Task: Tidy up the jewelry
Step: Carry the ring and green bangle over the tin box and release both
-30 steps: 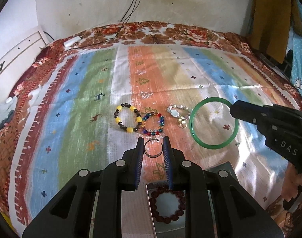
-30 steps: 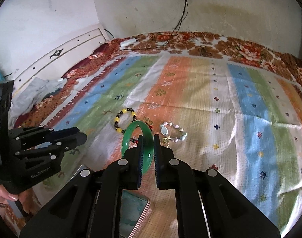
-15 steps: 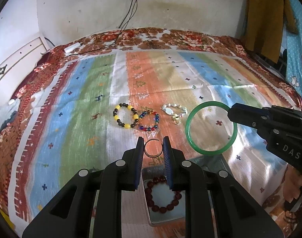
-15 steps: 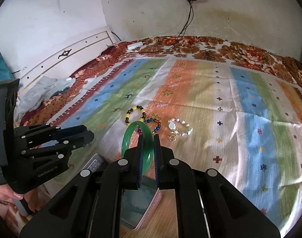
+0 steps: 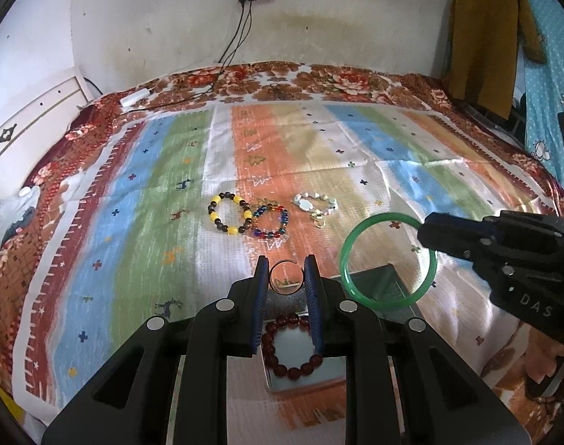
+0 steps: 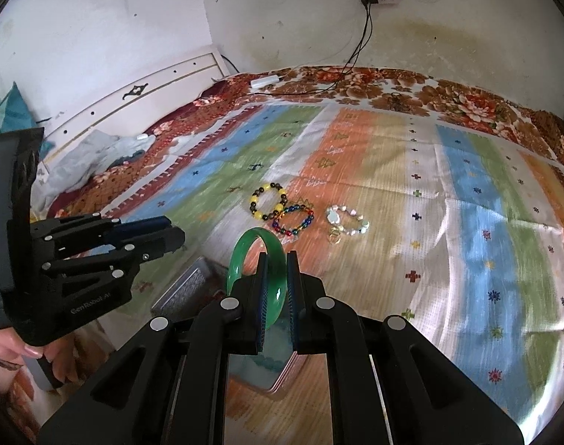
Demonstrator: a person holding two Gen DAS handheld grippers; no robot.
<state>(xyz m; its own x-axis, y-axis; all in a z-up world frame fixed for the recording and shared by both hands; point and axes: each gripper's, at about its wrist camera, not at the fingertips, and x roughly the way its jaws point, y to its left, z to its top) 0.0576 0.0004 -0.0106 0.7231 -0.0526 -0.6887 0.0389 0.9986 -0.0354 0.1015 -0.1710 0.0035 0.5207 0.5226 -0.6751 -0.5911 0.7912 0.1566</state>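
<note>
My left gripper (image 5: 286, 259) is shut on a thin metal ring (image 5: 286, 292), held upright between its blue pads. Below it lies an open tin box (image 5: 337, 369) with a dark red bead bracelet (image 5: 293, 346) inside. To the right, my right gripper (image 5: 426, 228) is shut on the rim of a green bangle (image 5: 387, 261), which hangs over the box's far part. In the right wrist view the same gripper (image 6: 276, 256) pinches the green bangle (image 6: 245, 248), with the left gripper (image 6: 174, 230) off to the left. Three bead bracelets, yellow-black (image 5: 230, 213), multicolour (image 5: 271, 220) and white (image 5: 315, 204), lie on the striped bedspread.
A small gold ring (image 5: 320, 222) lies by the white bracelet. The box's lid (image 6: 193, 289) stands open near the bed's front edge. Cables and a white adapter (image 5: 133, 97) lie at the far side, a white headboard (image 6: 133, 92) to the left. A person's hand (image 6: 7, 348) grips the left handle.
Both grippers have drawn back toward the near edge of the bed, each keeping its hold. The box with the red bracelet shows more fully and the bracelets on the bedspread look farther away.
</note>
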